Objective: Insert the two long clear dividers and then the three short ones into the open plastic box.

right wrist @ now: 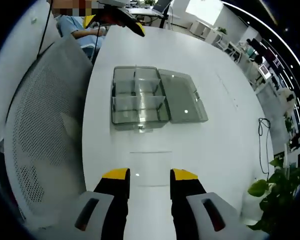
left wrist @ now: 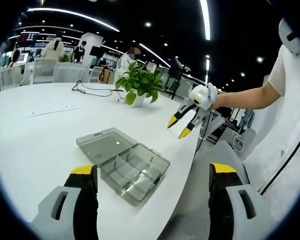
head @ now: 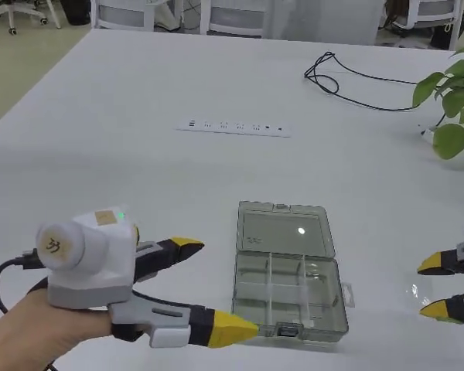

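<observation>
Your right claw (right wrist: 149, 174) hangs open and empty over a clear divider (right wrist: 151, 160) lying flat on the worktop (head: 139, 170), right of the box (head: 286, 232). Come in low and pinch one edge squarely. Your left claw (head: 216, 287), also open, waits beside the box.

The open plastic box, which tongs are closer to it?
Left. The left tongs sit at the box's near left corner, one tip almost on it; the right tongs are off to its right, apart.

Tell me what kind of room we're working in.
Probably an open-plan office: a long white table with a power strip and a potted plant, a mesh office chair beside it, and ceiling strip lights overhead.
</observation>
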Available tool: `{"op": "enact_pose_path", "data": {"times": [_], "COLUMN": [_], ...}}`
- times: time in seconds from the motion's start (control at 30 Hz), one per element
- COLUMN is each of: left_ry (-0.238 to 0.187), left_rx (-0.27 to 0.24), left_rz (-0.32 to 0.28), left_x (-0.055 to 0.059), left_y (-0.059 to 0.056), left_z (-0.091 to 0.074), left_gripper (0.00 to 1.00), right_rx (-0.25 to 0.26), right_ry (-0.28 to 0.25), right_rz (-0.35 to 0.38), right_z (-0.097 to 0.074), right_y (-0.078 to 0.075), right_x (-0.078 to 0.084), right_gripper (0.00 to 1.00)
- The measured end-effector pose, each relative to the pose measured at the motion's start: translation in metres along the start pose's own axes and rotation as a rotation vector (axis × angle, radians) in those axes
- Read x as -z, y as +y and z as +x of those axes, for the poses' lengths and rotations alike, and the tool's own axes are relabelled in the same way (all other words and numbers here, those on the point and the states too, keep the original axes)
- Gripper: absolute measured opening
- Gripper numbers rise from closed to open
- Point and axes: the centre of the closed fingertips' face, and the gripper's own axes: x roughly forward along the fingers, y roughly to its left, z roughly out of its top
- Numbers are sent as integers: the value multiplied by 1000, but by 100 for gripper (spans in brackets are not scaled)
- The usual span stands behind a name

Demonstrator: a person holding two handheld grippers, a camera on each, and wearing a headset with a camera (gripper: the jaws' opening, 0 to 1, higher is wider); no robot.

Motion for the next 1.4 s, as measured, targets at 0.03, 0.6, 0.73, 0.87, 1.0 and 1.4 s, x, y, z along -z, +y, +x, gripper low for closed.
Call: {"op": "enact_pose_path", "data": {"times": [0.03, 0.6, 0.73, 0.87, 1.0, 1.4], "left_ry": [-6, -81, -81, -68, -69, -47], "left_rx": [4, 116, 145, 164, 184, 224], "left_rz": [-13, -372, -419, -453, -492, -548], "left_x": [-3, -35, -36, -34, -34, -30], "left_y": [-2, -32, -42, -49, -55, -68], "left_z": [2, 40, 48, 55, 61, 69], "left_gripper": [92, 57, 52, 44, 41, 18], "right_rx": [4, 49, 47, 50, 47, 60], "right_ry": [-10, -103, -122, -129, -146, -139], "right_rz": [-3, -82, -91, -102, -102, -145], "right_z": [-2, -24, -27, -29, -32, -35], "right_y": [0, 14, 21, 25, 31, 37], "right_x": [-6, -98, -114, -123, -136, -149], "right_gripper": [33, 33, 33, 33, 33, 33]}}
